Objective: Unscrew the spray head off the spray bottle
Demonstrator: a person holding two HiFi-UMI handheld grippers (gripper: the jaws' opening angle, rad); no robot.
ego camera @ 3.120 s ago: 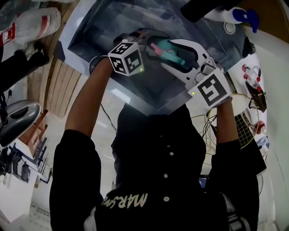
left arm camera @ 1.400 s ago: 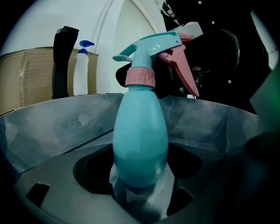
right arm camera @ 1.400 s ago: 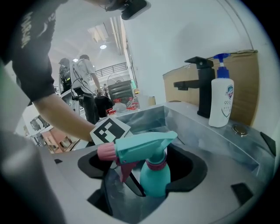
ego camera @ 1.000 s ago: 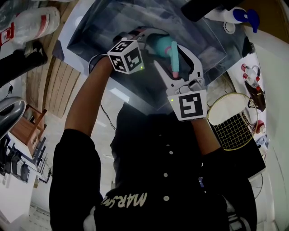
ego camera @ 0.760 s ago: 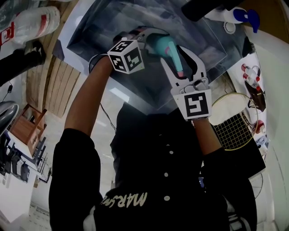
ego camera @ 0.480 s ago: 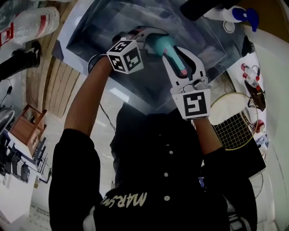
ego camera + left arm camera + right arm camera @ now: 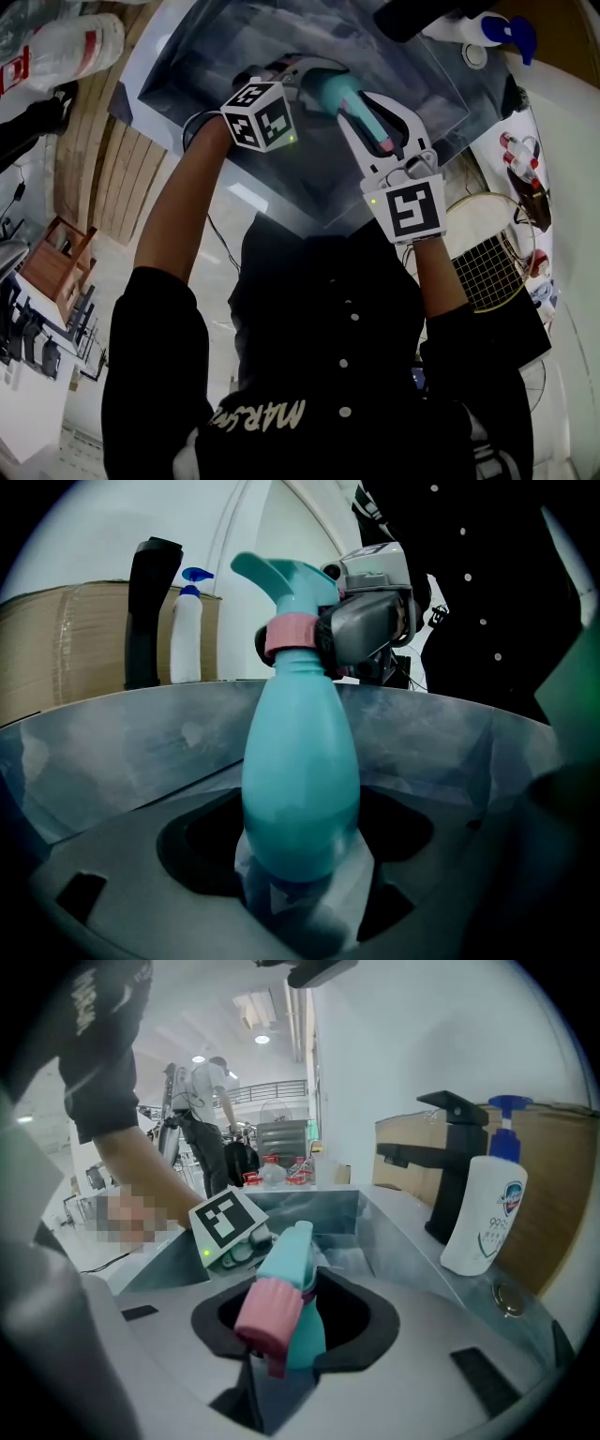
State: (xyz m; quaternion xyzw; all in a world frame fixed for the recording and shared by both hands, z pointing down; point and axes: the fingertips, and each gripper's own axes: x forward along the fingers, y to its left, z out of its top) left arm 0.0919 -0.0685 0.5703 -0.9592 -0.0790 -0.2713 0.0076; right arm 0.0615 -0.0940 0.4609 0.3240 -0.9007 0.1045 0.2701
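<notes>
Head view: we see the steel sink [image 7: 202, 56] as the largest item, with the person's two arms in black sleeves reaching over its near rim. The spray bottle [image 7: 300, 771] is held over the basin, between the two grippers. Its body is teal, smooth and egg-shaped, widest low down and narrowing to the neck. A pink collar [image 7: 291, 637] rings the neck, and the teal spray head [image 7: 281, 581] sits on top, its nozzle pointing to the left in the left gripper view. The left gripper [image 7: 300, 846] is clamped on the bottom of the body, one jaw at each side. The right gripper [image 7: 291, 1321] comes in from the side at neck height. Its jaws have just been closing, the pink collar is between them, and the pads press on it. We note that the basin walls stand well apart from the bottle on every side we can see, and that the spray head rises above the far rim in the left gripper view. Behind that rim stand a black faucet [image 7: 450, 1171], a white soap dispenser [image 7: 483, 1213] with a blue pump just beside it, and a brown cardboard box [image 7: 56, 649]. A small round metal fitting [image 7: 506, 1299] sits in the sink deck near the dispenser. Wooden floor boards [image 7: 122, 178] show at the left of the head view. The right gripper view looks past the sink into a large room with ceiling lights, where another person [image 7: 211, 1101] stands well apart.
</notes>
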